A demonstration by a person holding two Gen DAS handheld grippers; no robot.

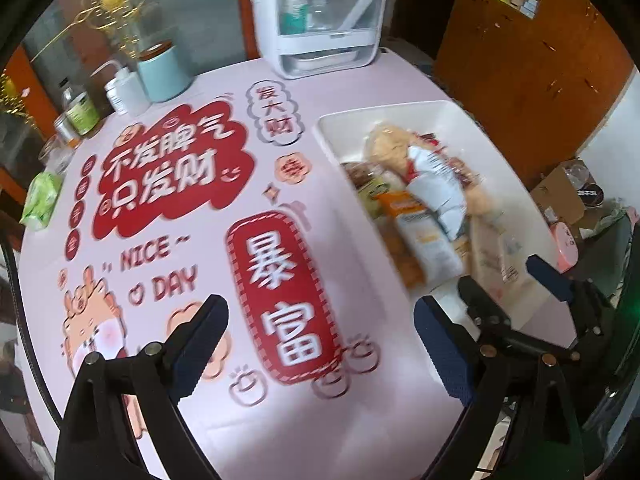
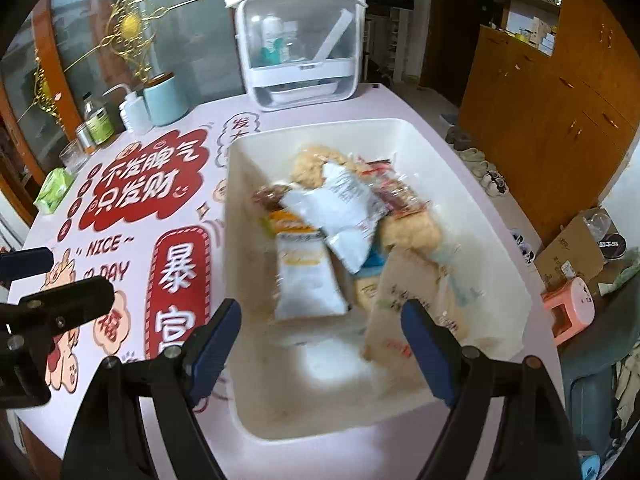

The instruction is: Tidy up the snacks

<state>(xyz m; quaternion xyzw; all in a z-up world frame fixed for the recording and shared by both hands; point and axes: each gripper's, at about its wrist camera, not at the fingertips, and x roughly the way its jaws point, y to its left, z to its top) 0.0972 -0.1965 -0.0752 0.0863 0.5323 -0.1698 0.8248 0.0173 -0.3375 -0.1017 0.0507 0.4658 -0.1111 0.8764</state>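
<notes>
A white bin [image 2: 472, 168] on the pink table holds several snack packets: a white and orange packet [image 2: 308, 276], a white crumpled packet [image 2: 340, 208] and beige bags [image 2: 416, 292]. My right gripper [image 2: 322, 344] is open and empty above the bin's near end. In the left wrist view the bin [image 1: 360, 120] is at the right with its packets [image 1: 428, 208]. My left gripper [image 1: 320, 344] is open and empty over the printed tablecloth, left of the bin. The other gripper's fingers [image 1: 548, 280] show beside the bin there.
A white cabinet box [image 2: 298, 40] with bottles stands at the table's back. A teal pot [image 2: 166, 98], squeeze bottle [image 2: 134, 112], jars [image 2: 98, 124] and a green tissue pack [image 2: 54, 190] line the back left. A wooden cabinet [image 2: 560, 120], cardboard box [image 2: 576, 256] and pink stool [image 2: 570, 308] are at the right.
</notes>
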